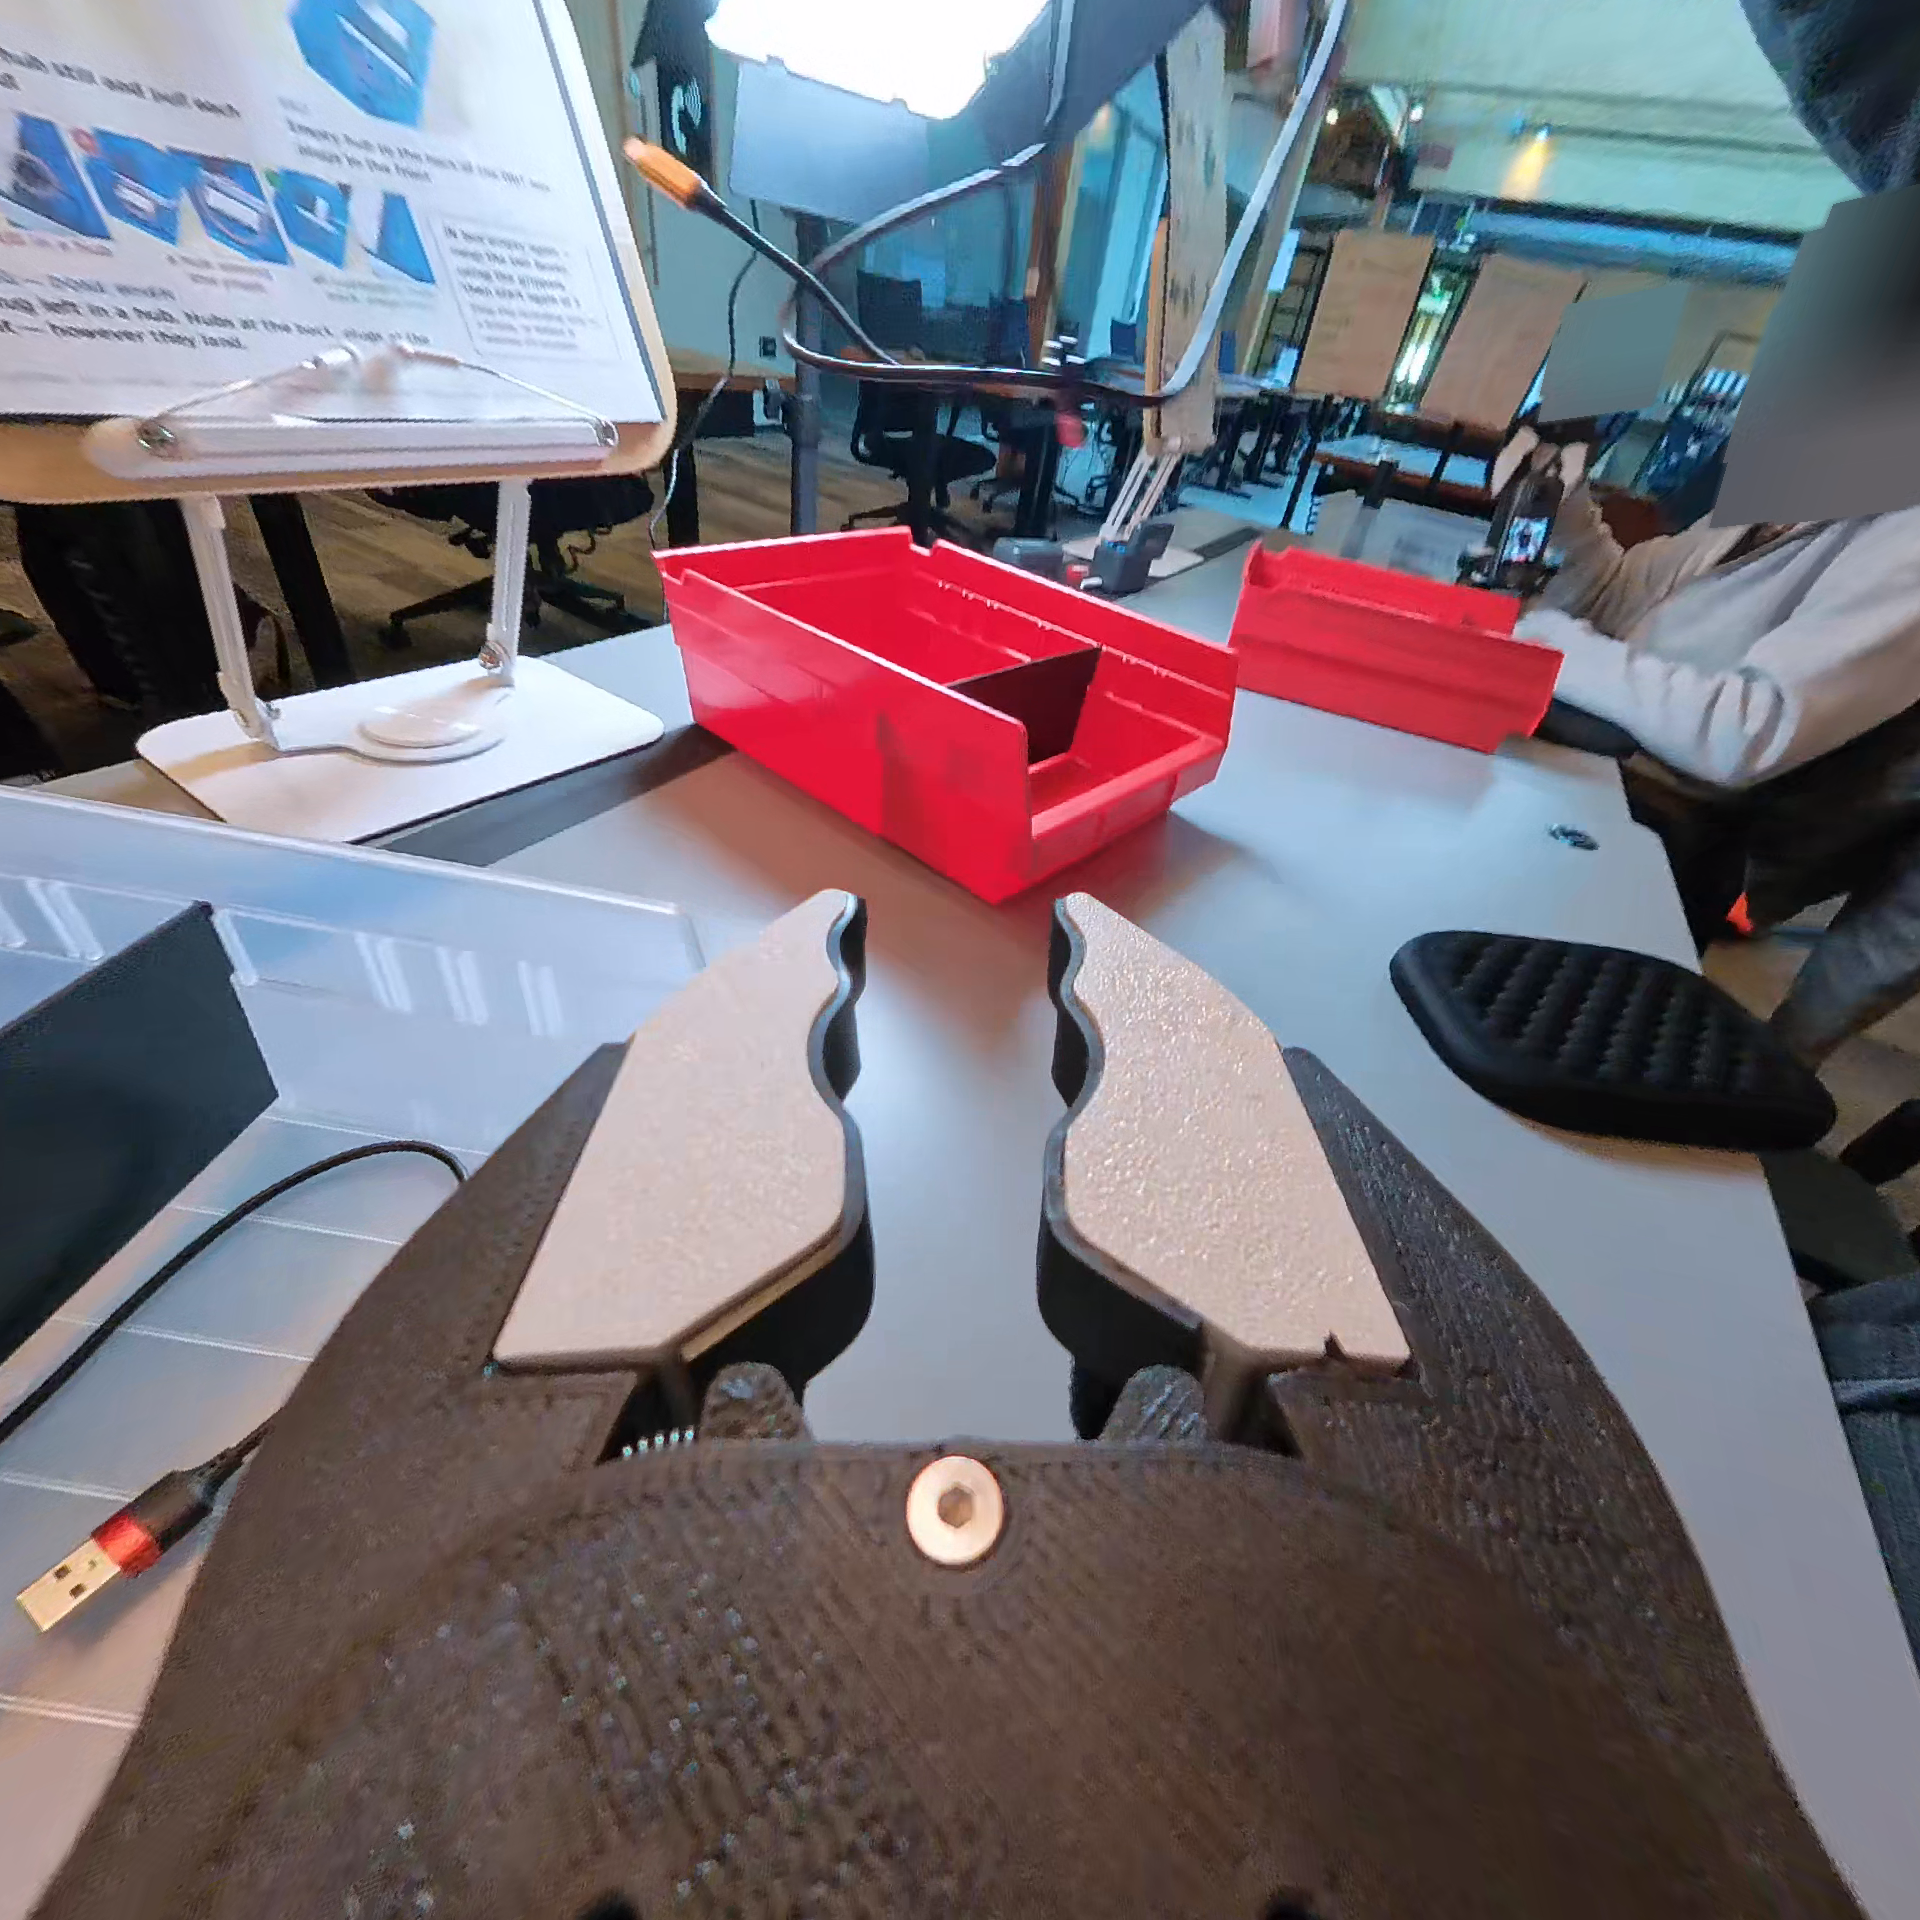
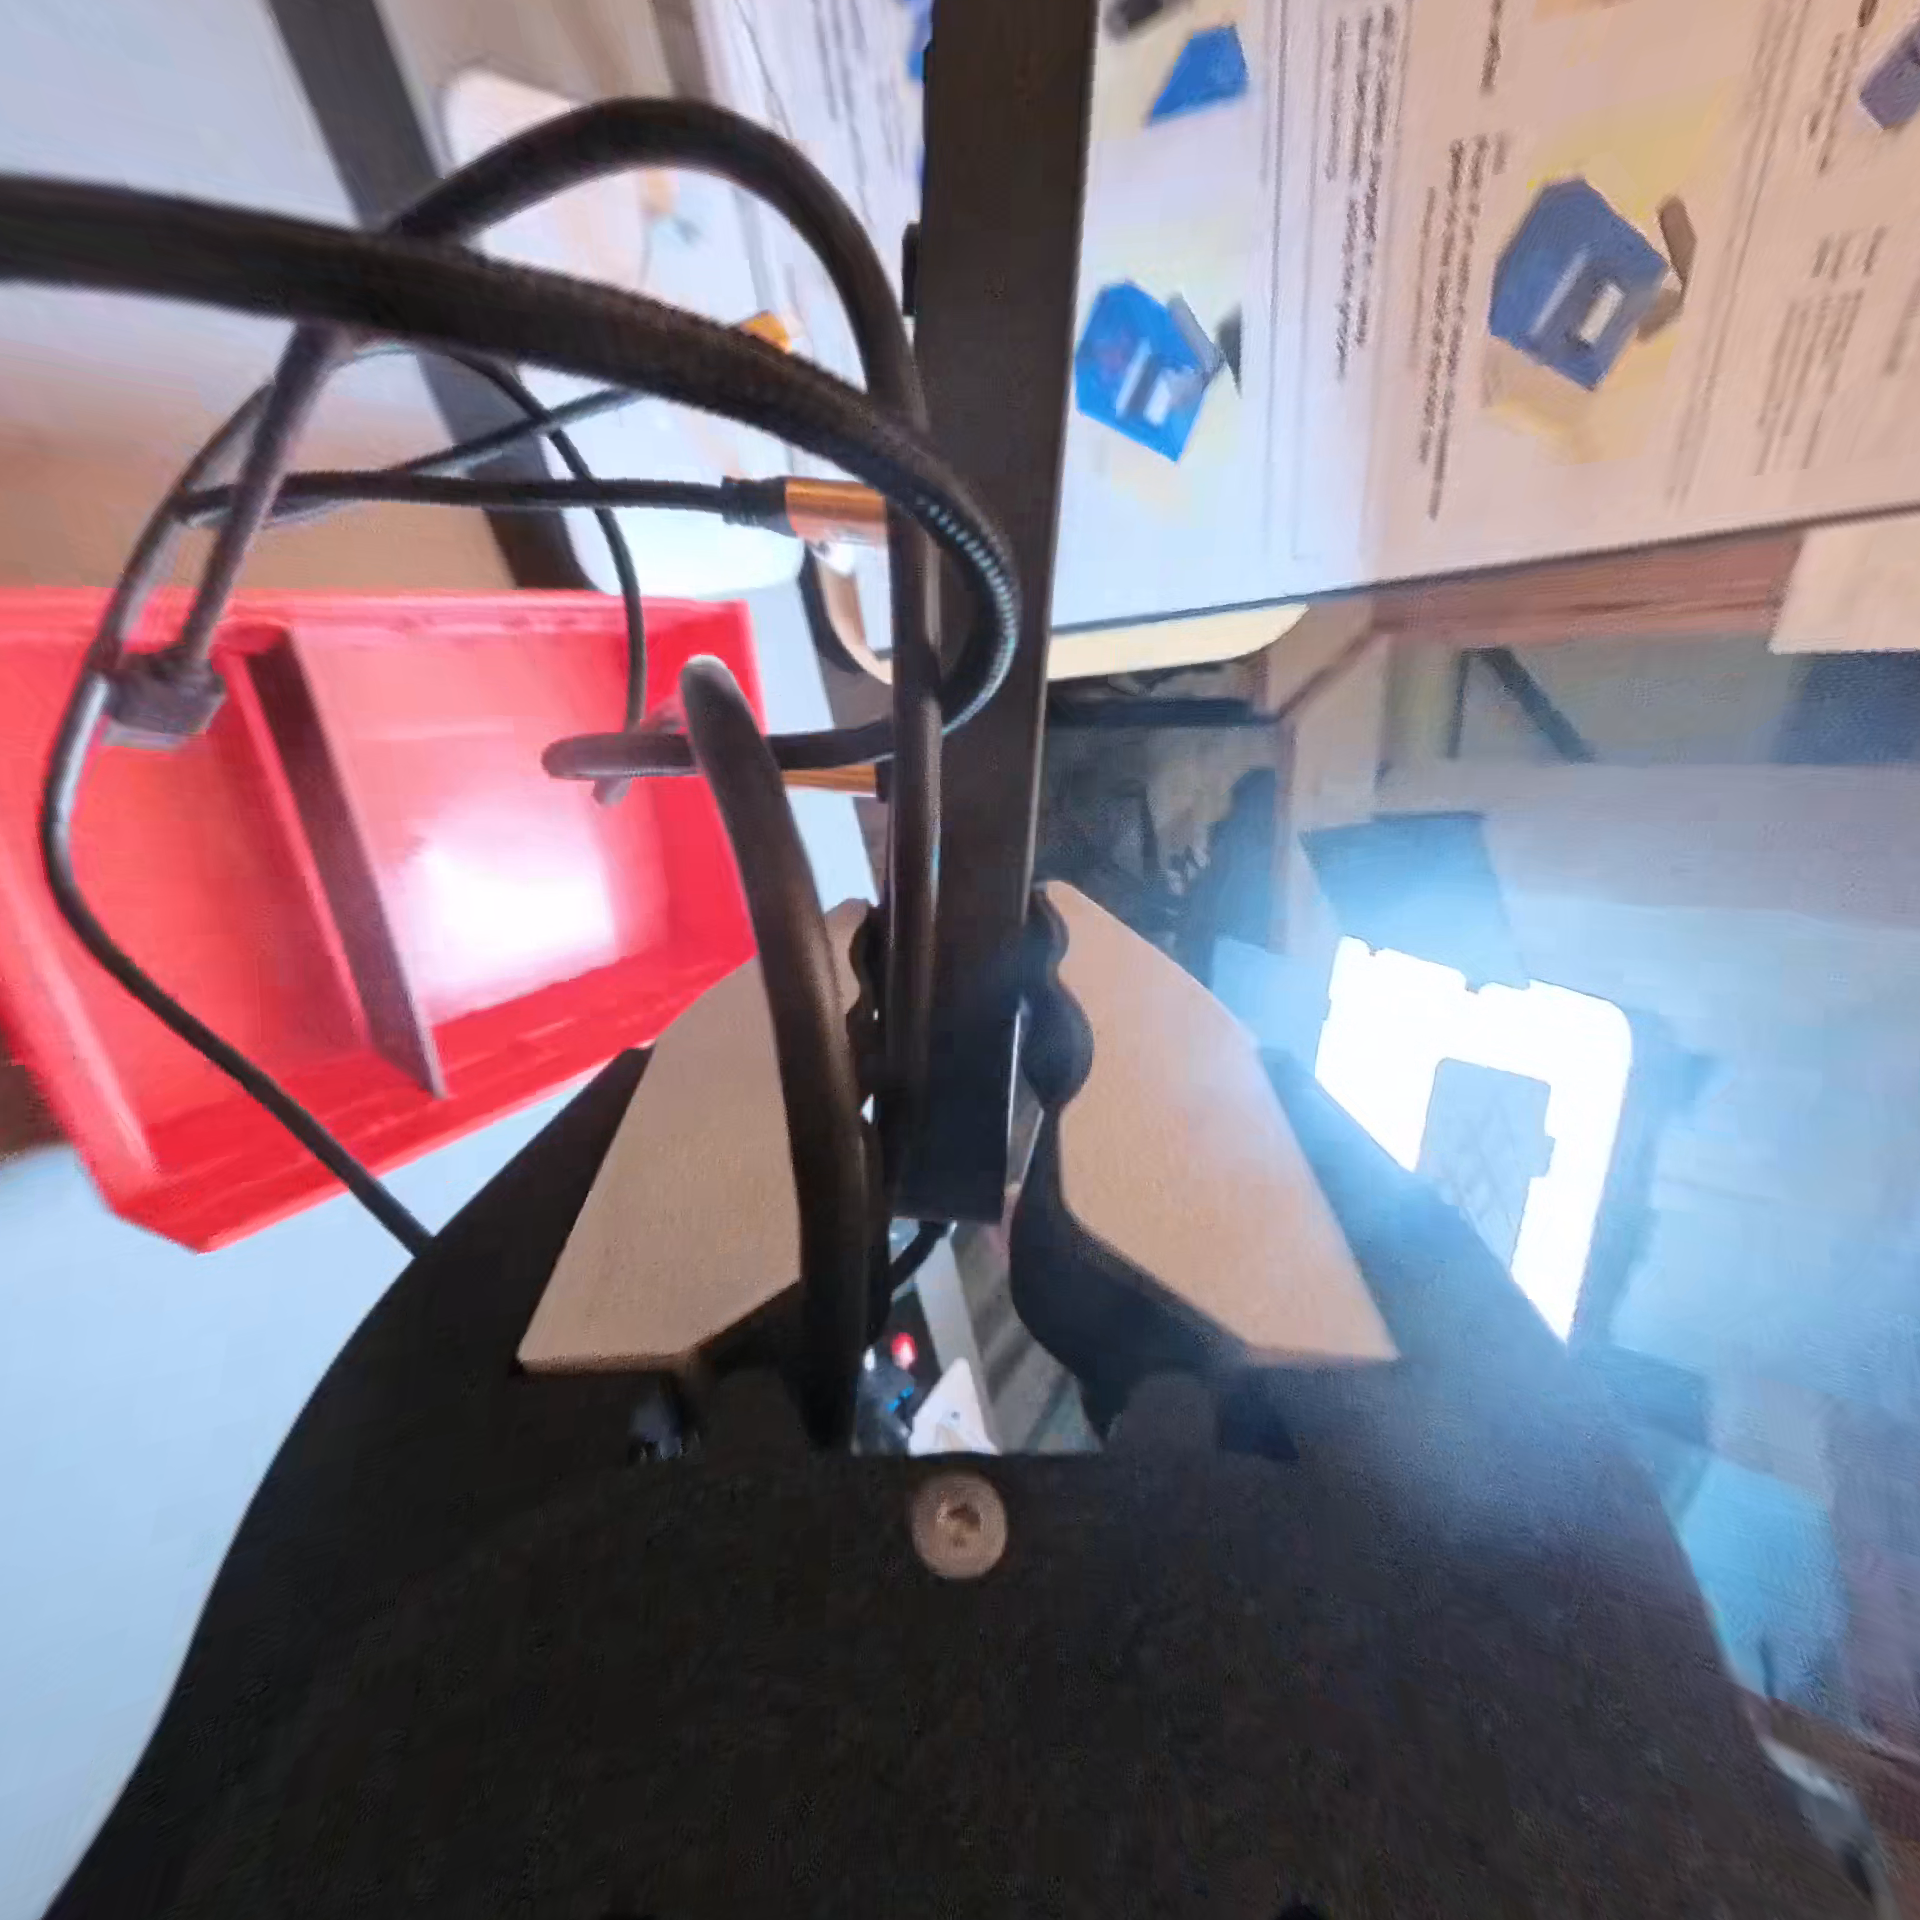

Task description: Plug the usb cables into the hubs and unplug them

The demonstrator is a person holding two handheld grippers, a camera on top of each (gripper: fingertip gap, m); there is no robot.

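Judging by the red bin (image 1: 935, 717) lying empty on the bench (image 1: 1351, 935), unplugging remains; the right claw (image 2: 951, 997) is clamped on a dark hub (image 2: 997, 520), above the bin with cables (image 2: 520, 301) plugged in; the left claw (image 1: 954, 966) gapes empty beside the bin; one loose plug (image 1: 73, 1590) lies left of it.

Printed text and small blue pictures are carried by a white instruction sheet (image 1: 312, 197) on a stand; the same kind of sheet (image 2: 1507, 291) is seen blurred in the right wrist view.

Black hub (image 2: 987, 520) upright, cables (image 2: 520, 312) dangling.
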